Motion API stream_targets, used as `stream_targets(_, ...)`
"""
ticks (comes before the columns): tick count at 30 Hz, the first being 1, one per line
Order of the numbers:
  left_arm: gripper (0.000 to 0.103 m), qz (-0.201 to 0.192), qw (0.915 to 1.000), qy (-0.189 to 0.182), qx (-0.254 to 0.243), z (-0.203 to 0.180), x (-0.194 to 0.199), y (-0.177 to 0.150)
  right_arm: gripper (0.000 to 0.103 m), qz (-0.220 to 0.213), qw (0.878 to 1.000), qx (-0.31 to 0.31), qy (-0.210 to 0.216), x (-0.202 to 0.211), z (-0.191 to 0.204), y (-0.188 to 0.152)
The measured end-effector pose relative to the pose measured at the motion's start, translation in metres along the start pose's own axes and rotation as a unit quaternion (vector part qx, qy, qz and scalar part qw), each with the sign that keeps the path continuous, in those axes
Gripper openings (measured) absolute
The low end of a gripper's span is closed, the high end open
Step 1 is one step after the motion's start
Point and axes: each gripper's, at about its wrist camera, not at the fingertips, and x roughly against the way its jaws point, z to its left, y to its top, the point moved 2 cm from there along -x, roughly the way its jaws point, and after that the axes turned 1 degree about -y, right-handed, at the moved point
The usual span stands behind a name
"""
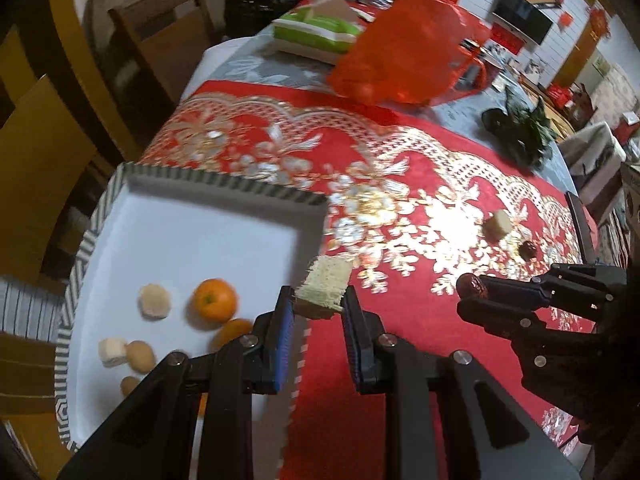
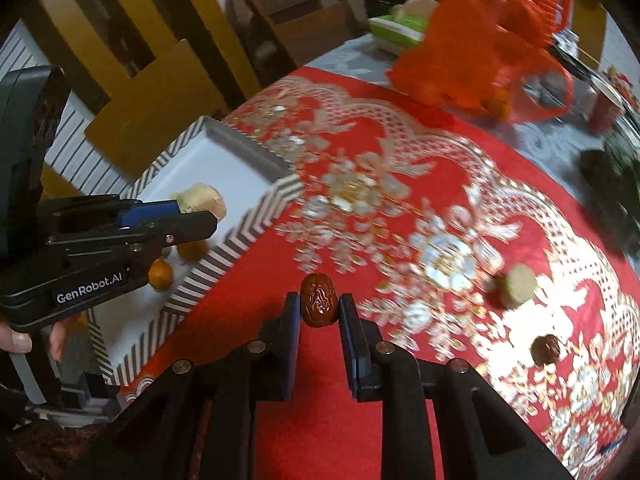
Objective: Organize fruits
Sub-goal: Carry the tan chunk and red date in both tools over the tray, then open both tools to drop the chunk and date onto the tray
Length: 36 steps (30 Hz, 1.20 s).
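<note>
The left hand-held gripper (image 1: 318,304) pinches a pale, fibrous cut chunk of fruit (image 1: 325,288) between its blue pads, held above the near corner of a white tray with a striped rim (image 1: 86,240). Down and to the left of this hand-held gripper, inside the tray, lie an orange (image 1: 214,298), a second orange partly hidden behind the finger, a pale round slice (image 1: 154,300) and a few small pale pieces. The right hand-held gripper (image 2: 319,304) is clamped on a wrinkled brown date (image 2: 319,298), over the red and gold cloth (image 2: 360,380) that covers the table. To the right of it on the cloth sit another pale round slice (image 2: 518,290) and a second date (image 2: 546,350), apart from each other. Beyond both lies a red mesh bag (image 1: 408,52).
</note>
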Motion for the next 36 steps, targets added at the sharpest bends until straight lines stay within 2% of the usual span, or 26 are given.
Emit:
stream_targets(11,0.023,0.000,0.9981,0.025,0.056,0.059,0.012,-0.021,0.021,0.015,0.997,0.064,0.030,-0.027,0.058,0.028)
stream_targets(21,0.023,0.015,0.9926,0.047,0.111,0.109,0.017,-0.056,0.021,0.037,0.991,0.118,0.058,-0.056,0.108,0.043)
stream_targets(28,0.023,0.025,0.9901,0.048,0.129,0.125,0.021,-0.076,0.021,0.052,0.986,0.146,0.068,-0.078,0.137,0.054)
stream_targets(36,0.023,0.030,0.9894,0.043,0.135,0.130,0.019,-0.086,0.021,0.072,0.980,0.172,0.068,-0.107,0.161,0.063)
